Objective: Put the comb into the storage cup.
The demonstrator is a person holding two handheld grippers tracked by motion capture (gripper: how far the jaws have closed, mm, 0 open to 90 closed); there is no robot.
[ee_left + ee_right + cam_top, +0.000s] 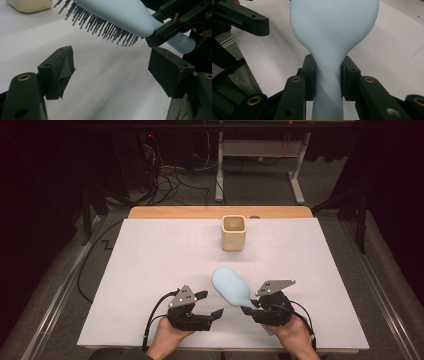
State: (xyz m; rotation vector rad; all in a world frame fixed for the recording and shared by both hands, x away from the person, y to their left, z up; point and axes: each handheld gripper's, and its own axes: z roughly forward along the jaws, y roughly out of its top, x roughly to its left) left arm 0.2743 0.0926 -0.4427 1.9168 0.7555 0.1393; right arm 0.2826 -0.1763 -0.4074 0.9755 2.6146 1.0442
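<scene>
Now the right hand-held gripper clamps the light-blue hairbrush by its handle, left hand-held gripper apart and empty; next likely drop it into the beige cup.

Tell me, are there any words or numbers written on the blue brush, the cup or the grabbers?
None can be read. The light blue hairbrush is plain, with no word or logo. The beige cup shows no print. The left gripper, the right gripper and the white table cover bear no label or number either.

White table, beige cup
</scene>
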